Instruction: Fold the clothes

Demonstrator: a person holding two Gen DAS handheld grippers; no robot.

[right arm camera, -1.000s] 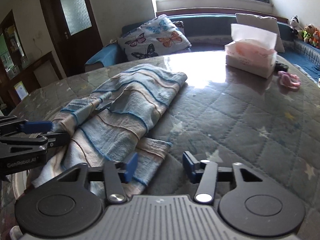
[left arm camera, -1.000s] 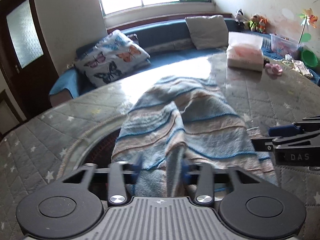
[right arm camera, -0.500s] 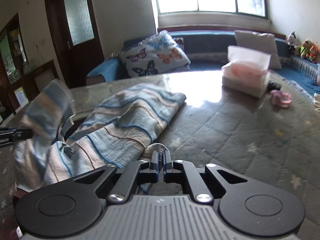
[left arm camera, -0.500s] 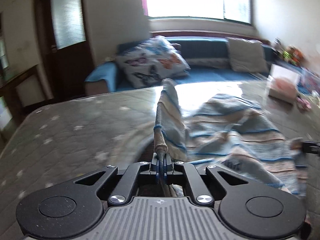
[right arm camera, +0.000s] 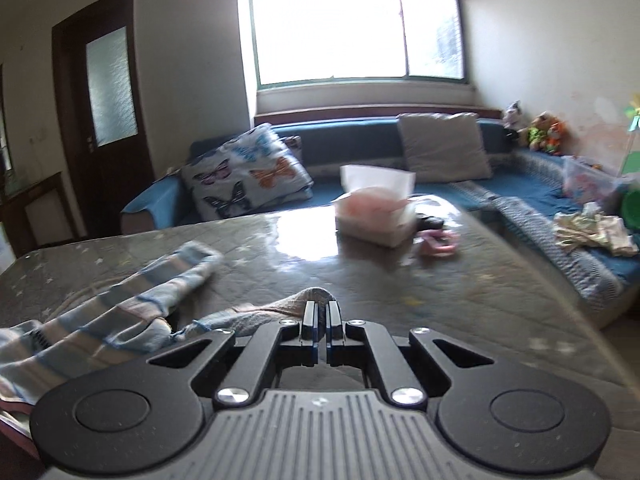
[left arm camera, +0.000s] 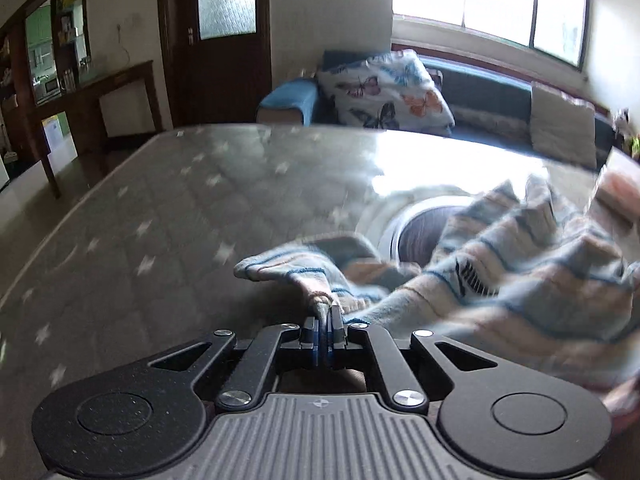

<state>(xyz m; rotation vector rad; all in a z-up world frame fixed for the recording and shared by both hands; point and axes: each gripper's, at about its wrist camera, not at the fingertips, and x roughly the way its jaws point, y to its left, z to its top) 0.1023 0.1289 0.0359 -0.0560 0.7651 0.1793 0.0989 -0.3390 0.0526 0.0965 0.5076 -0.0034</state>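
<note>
Both my claws pinching the striped garment over the quilted table.

My left gripper (left arm camera: pixel 323 317) has its jaws pressed together on a pinched point of the blue-and-tan striped garment (left arm camera: pixel 520 280), which spreads in rumpled folds to the right over the table (left arm camera: pixel 160 220), blurred at the far right. My right gripper (right arm camera: pixel 320 312) is likewise clamped on a fold of the same garment (right arm camera: pixel 120 312), the cloth arching over the fingertips and trailing off to the left, one end lying flat further out on the tabletop (right arm camera: pixel 460 300). Beyond it, toward the far edge, stands a tissue box (right arm camera: pixel 374 216) with a small pink item (right arm camera: pixel 436 240) just right of it. Past the table runs a blue sofa (right arm camera: pixel 360 132) carrying a butterfly-print pillow (right arm camera: pixel 248 172) and a grey cushion (right arm camera: pixel 444 144), under a bright window (right arm camera: pixel 356 20); a dark door (right arm camera: pixel 108 92) stands far left.
</note>
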